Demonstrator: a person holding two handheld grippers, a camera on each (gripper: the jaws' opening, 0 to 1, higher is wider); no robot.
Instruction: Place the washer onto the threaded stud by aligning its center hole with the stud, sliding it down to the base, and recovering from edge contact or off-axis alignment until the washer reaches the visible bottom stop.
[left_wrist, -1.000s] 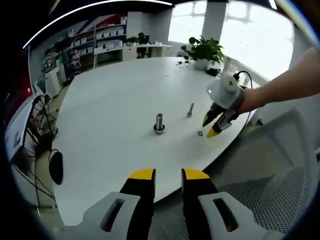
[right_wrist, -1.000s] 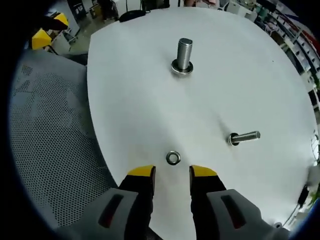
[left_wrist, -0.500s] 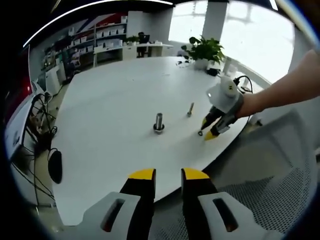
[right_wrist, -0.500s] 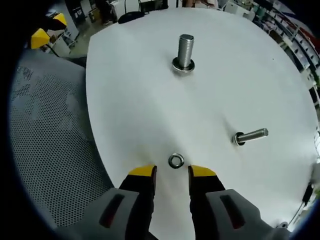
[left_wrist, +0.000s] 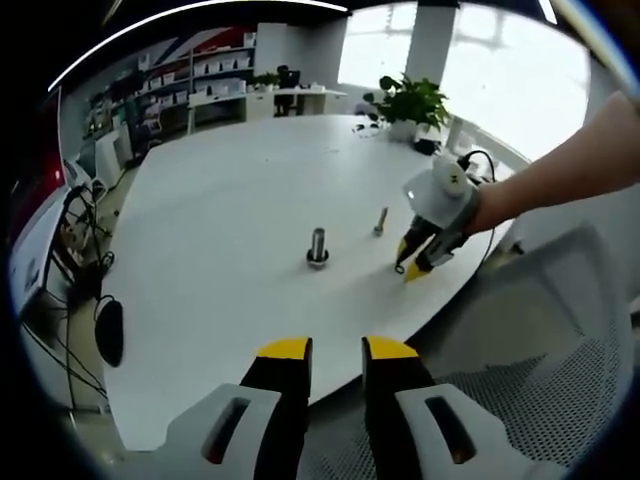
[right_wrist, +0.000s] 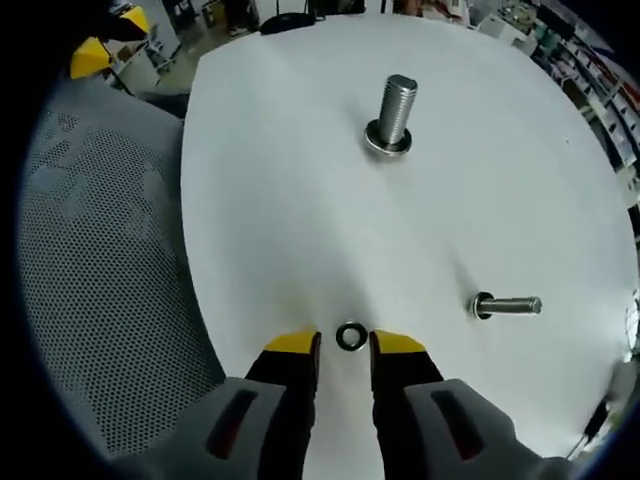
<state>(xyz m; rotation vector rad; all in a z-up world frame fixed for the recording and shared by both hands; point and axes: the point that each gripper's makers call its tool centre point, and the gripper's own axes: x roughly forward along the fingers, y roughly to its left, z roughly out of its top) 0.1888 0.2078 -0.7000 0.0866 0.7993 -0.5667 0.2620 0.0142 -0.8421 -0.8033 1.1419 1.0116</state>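
- The right tongs (right_wrist: 345, 344) are reaching down over the near part of the white counter (right_wrist: 300, 180), jaws parted, with the washer (right_wrist: 351, 336) lying flat on the counter between their yellow tips; whether the tips are touching it cannot be told.
- The threaded stud (right_wrist: 394, 112) is standing upright on its base farther across the counter, well apart from the washer.
- A second bolt (right_wrist: 510, 305) is lying on its side to the right of the washer.
- The left tongs (left_wrist: 327, 349) are hanging open off the counter's near edge, gripping nothing.
- A mesh chair (right_wrist: 100, 250) is sitting beside the counter, and a potted plant (left_wrist: 410, 100) is standing at its far end.
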